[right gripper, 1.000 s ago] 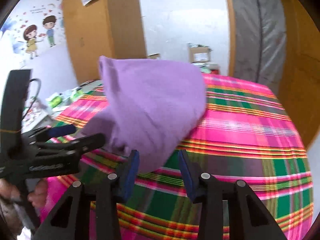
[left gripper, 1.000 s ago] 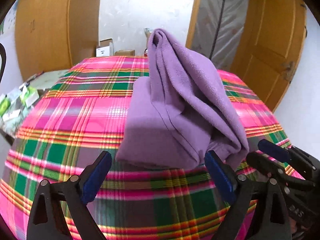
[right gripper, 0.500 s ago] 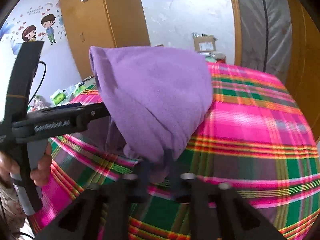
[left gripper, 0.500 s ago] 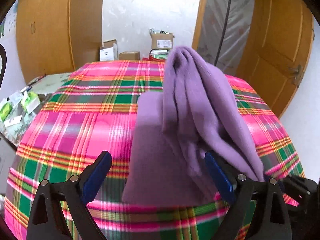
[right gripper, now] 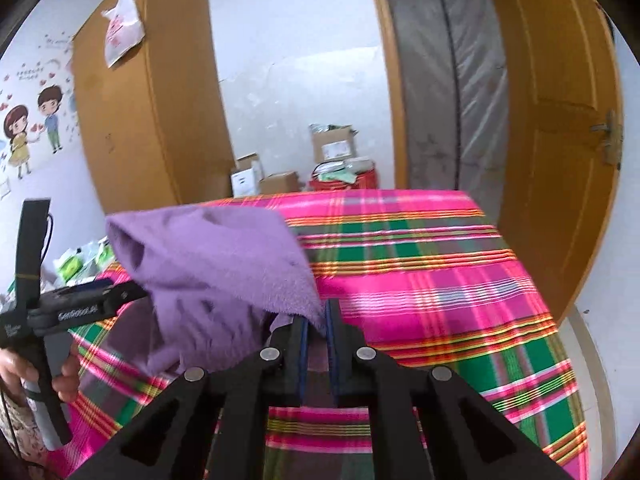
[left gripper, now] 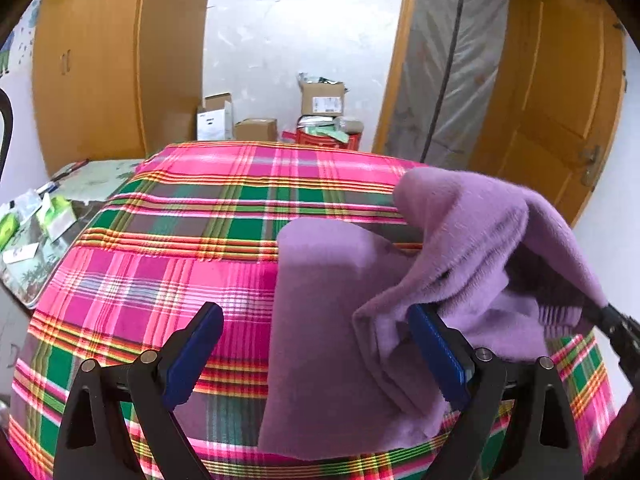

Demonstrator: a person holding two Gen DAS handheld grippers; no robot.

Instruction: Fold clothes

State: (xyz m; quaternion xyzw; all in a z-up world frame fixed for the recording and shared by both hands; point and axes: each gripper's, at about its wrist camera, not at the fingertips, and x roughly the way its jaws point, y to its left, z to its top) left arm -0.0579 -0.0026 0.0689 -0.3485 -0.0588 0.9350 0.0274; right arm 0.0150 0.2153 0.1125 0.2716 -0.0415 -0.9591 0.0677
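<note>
In the left wrist view we see our left gripper (left gripper: 316,354) with its jaws wide apart over the purple cloth (left gripper: 340,320), which lies partly flat on the plaid tablecloth (left gripper: 168,264); one blue pad (left gripper: 436,360) touches a raised fold. In the right wrist view our right gripper (right gripper: 316,334) has just closed, pinching a lifted edge of the cloth.
</note>
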